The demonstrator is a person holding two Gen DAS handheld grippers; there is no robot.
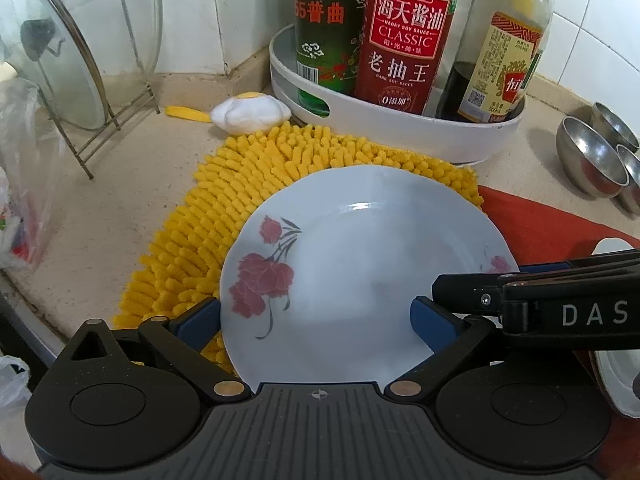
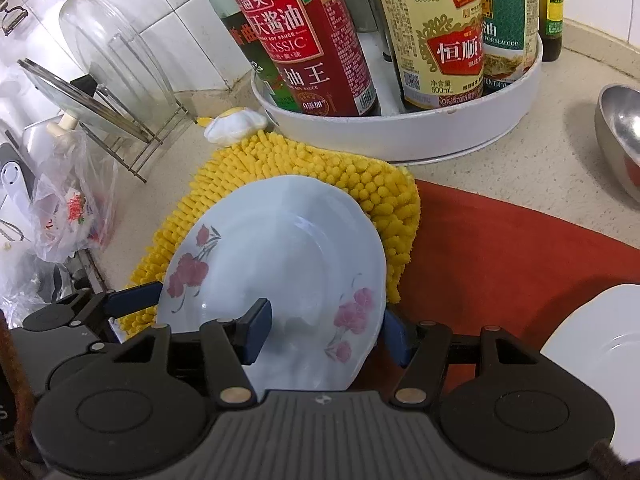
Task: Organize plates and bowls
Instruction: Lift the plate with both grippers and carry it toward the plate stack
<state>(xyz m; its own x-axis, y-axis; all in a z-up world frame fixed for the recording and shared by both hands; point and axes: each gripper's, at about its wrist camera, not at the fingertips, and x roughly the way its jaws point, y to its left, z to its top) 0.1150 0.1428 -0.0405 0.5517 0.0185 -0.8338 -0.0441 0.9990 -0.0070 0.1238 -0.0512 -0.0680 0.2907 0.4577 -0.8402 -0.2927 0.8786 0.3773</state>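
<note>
Left wrist view: both grippers are on one flowered plate, low in the centre of the frame.

Left gripper [image 1: 316, 320] has its blue fingers [image 1: 430, 320] spread either side of the plate [image 1: 360, 264], one at the rim, one over the plate; whether they pinch it I cannot tell. Right gripper [image 2: 324, 336] straddles the plate's lower right rim, one finger above, one beneath, apparently gripping it. Plate lies tilted on the yellow mat [image 1: 248, 176]. Behind, upper right, a white tray [image 1: 400, 120] of sauce bottles [image 1: 404, 36] stands on the table [image 1: 120, 208].
</note>
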